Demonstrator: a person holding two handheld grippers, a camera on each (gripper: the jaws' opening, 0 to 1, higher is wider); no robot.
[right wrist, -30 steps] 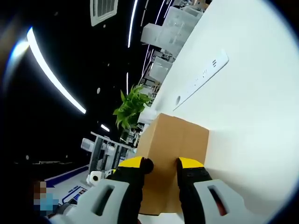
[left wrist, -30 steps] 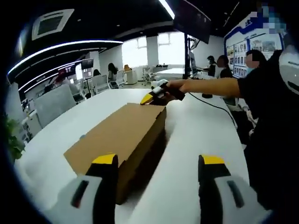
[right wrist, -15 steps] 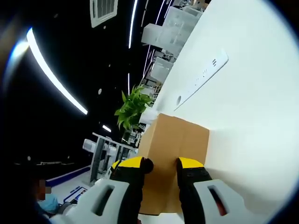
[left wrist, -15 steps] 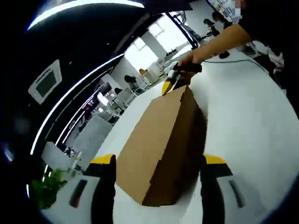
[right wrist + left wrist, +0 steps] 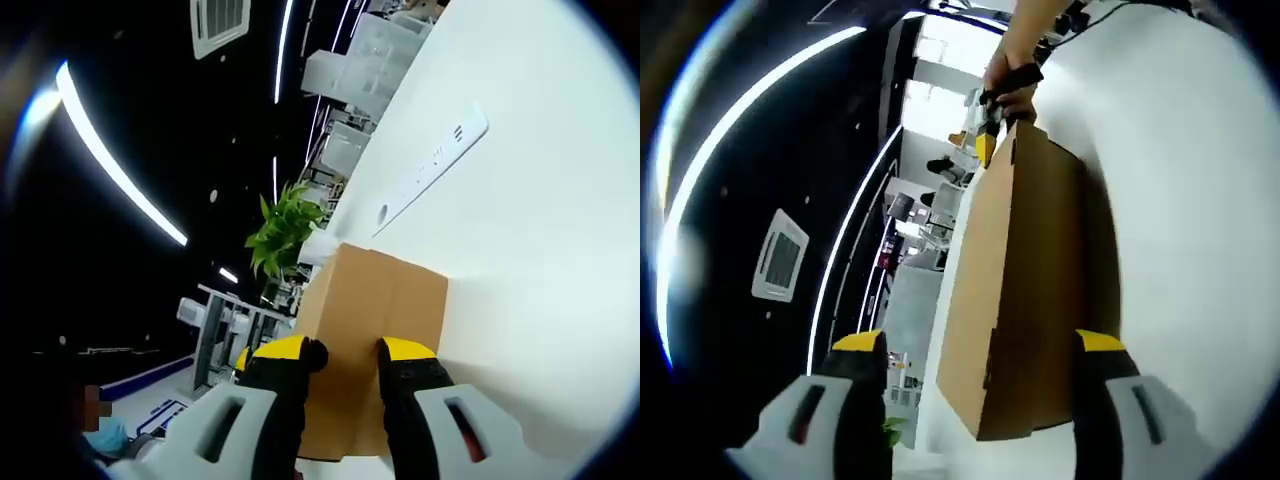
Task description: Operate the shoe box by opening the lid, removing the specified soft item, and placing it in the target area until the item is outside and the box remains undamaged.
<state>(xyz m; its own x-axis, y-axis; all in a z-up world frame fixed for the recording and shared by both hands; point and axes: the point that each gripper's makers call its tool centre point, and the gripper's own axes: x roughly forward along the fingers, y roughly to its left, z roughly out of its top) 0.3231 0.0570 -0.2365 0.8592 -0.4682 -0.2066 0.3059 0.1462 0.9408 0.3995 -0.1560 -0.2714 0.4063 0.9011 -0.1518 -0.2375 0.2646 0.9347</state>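
In the left gripper view, the left gripper (image 5: 980,345) is seen at the bottom of the frame with its yellow-tipped jaws spread wide, one on either side of the near end of the shoe box (image 5: 1025,290) without touching it. The brown cardboard box runs from lower centre to upper centre on the white table (image 5: 1200,250), its lid closed. At the far end of the box, upper centre, the right gripper (image 5: 986,143) is held by a hand (image 5: 1010,75) against the box's top corner.

In the right gripper view, the right gripper (image 5: 345,352) is at lower centre, jaws narrowed to a small gap — the end of the shoe box (image 5: 375,320) lies just beyond and between the tips; whether it is gripped cannot be told. A flush socket strip (image 5: 430,165) is set in the table (image 5: 540,230) at upper right. A green plant (image 5: 283,230) stands beyond the box — left of centre.
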